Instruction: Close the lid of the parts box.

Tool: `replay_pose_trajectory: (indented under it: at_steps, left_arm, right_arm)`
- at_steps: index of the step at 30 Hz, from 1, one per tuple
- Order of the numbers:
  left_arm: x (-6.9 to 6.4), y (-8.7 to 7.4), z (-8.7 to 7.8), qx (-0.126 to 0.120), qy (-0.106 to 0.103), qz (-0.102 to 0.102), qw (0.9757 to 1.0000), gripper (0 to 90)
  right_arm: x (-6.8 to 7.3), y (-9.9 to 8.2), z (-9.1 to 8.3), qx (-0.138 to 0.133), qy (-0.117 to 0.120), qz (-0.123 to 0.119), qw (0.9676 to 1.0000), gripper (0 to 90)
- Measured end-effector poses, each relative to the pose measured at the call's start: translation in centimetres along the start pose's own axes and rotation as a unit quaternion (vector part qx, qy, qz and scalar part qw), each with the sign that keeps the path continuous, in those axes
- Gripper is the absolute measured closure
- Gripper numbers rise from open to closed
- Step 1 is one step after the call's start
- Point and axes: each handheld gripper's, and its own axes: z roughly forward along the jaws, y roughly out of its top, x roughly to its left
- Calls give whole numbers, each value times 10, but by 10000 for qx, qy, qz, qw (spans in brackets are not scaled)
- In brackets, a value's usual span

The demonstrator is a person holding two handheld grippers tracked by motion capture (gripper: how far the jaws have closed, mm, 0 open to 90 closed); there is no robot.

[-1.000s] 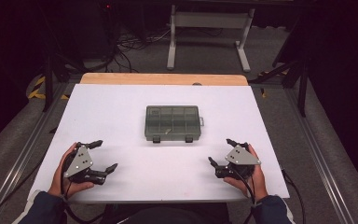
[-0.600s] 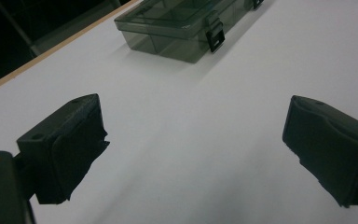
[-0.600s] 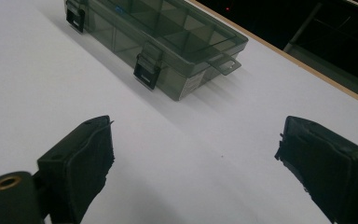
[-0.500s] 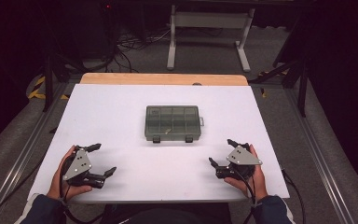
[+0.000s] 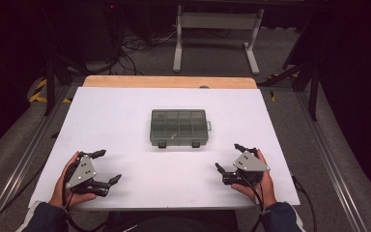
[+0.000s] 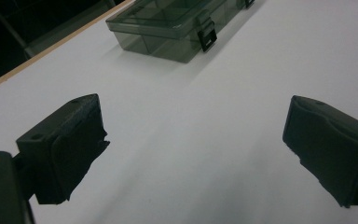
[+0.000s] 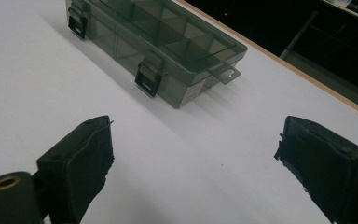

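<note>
From the high view, a smoke-grey compartment box (image 5: 178, 127) lies flat in the middle of the white table (image 5: 125, 116), its lid down and its two black latches (image 5: 162, 144) facing the near edge. The left gripper (image 5: 108, 166) rests near the near-left corner and the right gripper (image 5: 227, 159) near the near-right corner, each held in a hand and well apart from the box. Both have their jaws spread wide with nothing between them.

In the left gripper view, the two black jaws stand far apart over bare table, empty. The box (image 6: 168, 23) sits beyond them toward the far edge, with one latch (image 6: 207, 35) showing on its side wall.

In the right gripper view, the jaws are likewise wide and hold nothing. The box (image 7: 154, 44) lies ahead, both latches closed, and a small hang tab (image 7: 223, 72) juts from its end.

The risk seems to lie in the latches: they are small and sit low against the wall, so a jaw may slip off one. The box looks light and the surface smooth, so a one-sided push could slide or turn it unless the other gripper steadies it. Anything loose inside could spill if the lid springs; what it contains cannot be told.
</note>
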Motion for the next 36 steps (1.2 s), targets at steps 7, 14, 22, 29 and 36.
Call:
replay_pose_trajectory:
  at_steps: [7, 14, 22, 29, 36]
  left_arm:
    - [0, 0, 0, 18, -10, 3, 10000, 63]
    - [1, 0, 1, 36, -16, -2, 10000, 63]
    - [0, 0, 2, 54, -13, -9, 10000, 63]
    - [1, -1, 2, 55, -22, -24, 10000, 62]
    - [1, -1, 4, 73, -18, -57, 10000, 63]
  right_arm:
    - [0, 1, -1, -24, -34, 5, 10000, 105]
    - [0, 1, -1, -38, -35, 2, 10000, 105]
    - [-1, 1, -2, -80, -87, 25, 9999, 106]
    - [-1, 1, -1, -83, -59, 14, 9999, 105]
    - [-3, 1, -2, -150, -137, 98, 9997, 102]
